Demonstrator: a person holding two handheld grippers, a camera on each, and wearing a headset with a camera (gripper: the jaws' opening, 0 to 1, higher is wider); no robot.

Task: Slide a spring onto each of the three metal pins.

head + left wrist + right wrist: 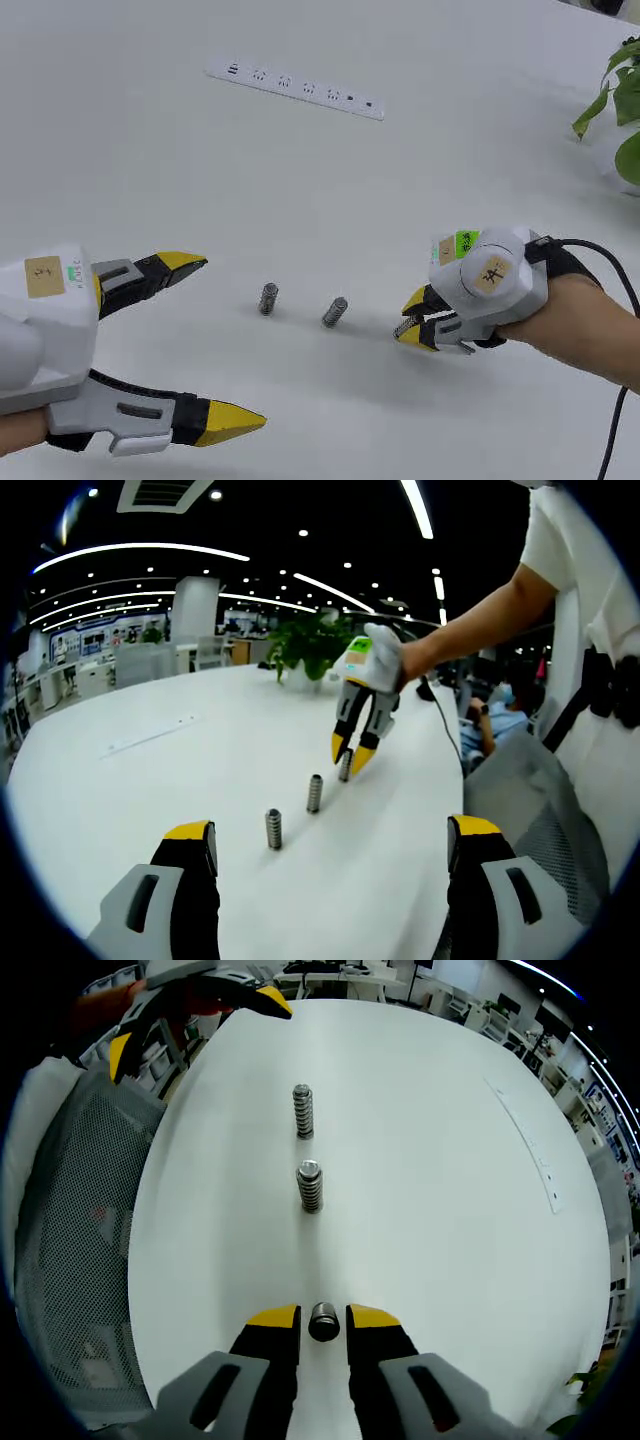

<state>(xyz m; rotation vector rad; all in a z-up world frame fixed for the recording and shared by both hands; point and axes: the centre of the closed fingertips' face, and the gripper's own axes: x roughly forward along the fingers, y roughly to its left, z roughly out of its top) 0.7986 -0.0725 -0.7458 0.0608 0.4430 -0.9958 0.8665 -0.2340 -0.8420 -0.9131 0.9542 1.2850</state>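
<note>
Two metal pins stand upright on the white table, each with a spring around it: one (268,298) (273,828) (303,1111) nearer my left gripper, the other (335,311) (314,793) (310,1186) in the middle. A third spring (405,327) (345,765) (323,1321) on its pin sits between the yellow tips of my right gripper (413,320) (352,752) (323,1320), which is shut on it at table level. The three stand in one row. My left gripper (210,340) (330,840) hovers open, wide apart, a short way left of the row, holding nothing.
A white power strip (295,90) (150,735) lies at the far side of the table (150,150). A green plant (615,100) (310,645) stands at the far right. A black cable (620,400) trails from the right hand. A mesh chair (70,1210) is beside the table edge.
</note>
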